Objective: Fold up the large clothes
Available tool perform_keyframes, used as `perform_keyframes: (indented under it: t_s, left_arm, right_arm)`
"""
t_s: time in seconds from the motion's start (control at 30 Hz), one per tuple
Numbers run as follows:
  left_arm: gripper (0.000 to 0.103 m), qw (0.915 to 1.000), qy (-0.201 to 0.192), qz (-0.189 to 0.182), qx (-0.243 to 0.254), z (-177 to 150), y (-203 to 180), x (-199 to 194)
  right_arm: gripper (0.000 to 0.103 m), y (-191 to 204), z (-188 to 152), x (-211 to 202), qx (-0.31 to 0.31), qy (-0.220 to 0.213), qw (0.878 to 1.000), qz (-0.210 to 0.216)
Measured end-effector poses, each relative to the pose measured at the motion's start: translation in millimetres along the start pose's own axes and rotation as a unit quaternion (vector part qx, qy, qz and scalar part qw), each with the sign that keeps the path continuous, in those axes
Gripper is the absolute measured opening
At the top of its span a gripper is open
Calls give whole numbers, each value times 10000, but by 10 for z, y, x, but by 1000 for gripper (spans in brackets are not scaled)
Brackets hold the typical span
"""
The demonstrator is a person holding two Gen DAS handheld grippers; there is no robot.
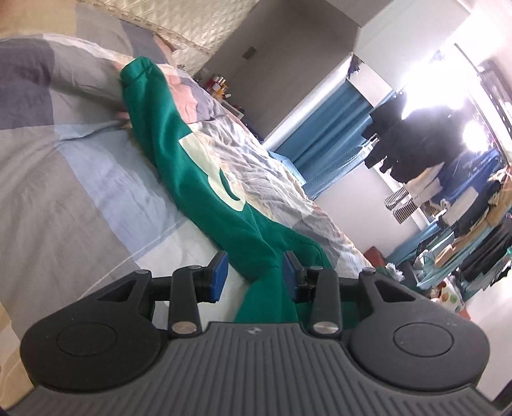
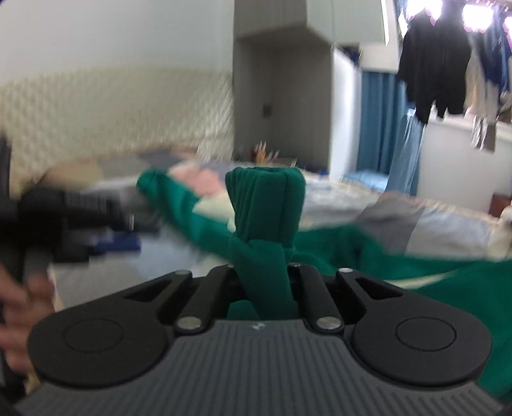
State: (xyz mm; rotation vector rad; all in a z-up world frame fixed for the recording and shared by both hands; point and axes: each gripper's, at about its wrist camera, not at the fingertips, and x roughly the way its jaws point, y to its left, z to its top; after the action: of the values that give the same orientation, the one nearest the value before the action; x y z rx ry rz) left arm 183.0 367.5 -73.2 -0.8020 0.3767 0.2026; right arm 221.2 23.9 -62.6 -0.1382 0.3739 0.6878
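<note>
Your right claw [image 2: 260,256] was pinching a bunched ribbed cuff [image 2: 265,204] of the green sweatshirt [image 1: 192,179], pads pressed tight with the cuff poking up past them. My guess is you held it by the cuff so the sleeve could be carried across the body for a fold. Your left claw [image 1: 254,272] was spread partway, the blue pads [image 1: 220,272] either side of a fabric edge but not squeezing it, probably lining up a grab. The sweatshirt lay stretched out on the bed [image 1: 80,179], running from the near edge toward the far headboard [image 1: 198,22]. It was thick fleece with a pale printed patch [image 1: 208,160] mid-body, and looked a bit twisted.
</note>
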Motion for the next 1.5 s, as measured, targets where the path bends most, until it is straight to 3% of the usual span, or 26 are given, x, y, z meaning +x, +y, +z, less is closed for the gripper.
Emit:
perform_keyframes:
  t_s: [0.13,0.23,0.37,0.47,0.53,0.6,0.8,1.0,1.2,1.27,1.33,1.5]
  left_arm:
    - [42,9991,-264,108,-328,94,142,-14]
    - [42,9979,-238,153,-574,129,244,59]
    - [42,9989,-179,181,-395,106,188,94]
    - [42,9997,-149,89,-162,68,72,95]
    - [42,9999,-133,49,74,29,-33,75]
    - [42,9994,-96,-62,326,-29,-149,32]
    - [42,9919,258,-457,1161,-403,-575,-76]
    - [42,9764,786,-601,1920,-905,-933,-6]
    - [33,9609,1185,-367,2476,-1277,-1068,199]
    - [30,9543,1313,-269,2672,-1387,-1089,284]
    - [28,9486,1457,-120,2806,-1479,-1089,382]
    - [28,9350,1716,161,3100,-1655,-1025,647]
  right_arm:
    - [11,45,-219,286,95,612,9980,-83]
    - [11,111,-373,357,144,879,9959,-161]
    - [14,43,-453,362,336,1130,9930,-108]
    - [31,24,-426,299,555,1373,9889,95]
    - [58,0,-365,279,700,1470,9861,329]
    - [66,-15,-326,194,816,1510,9840,470]
    - [67,-192,-304,-259,1088,1408,9826,531]
    - [67,-658,-319,-494,1532,1072,9821,-244]
    - [66,-982,-345,-536,1403,688,9823,-1035]
    - [64,-1039,-362,-521,1400,598,9819,-1128]
    - [52,-1083,-387,-484,1466,601,9811,-1113]
    - [50,-1258,-506,-367,1829,819,9711,-1297]
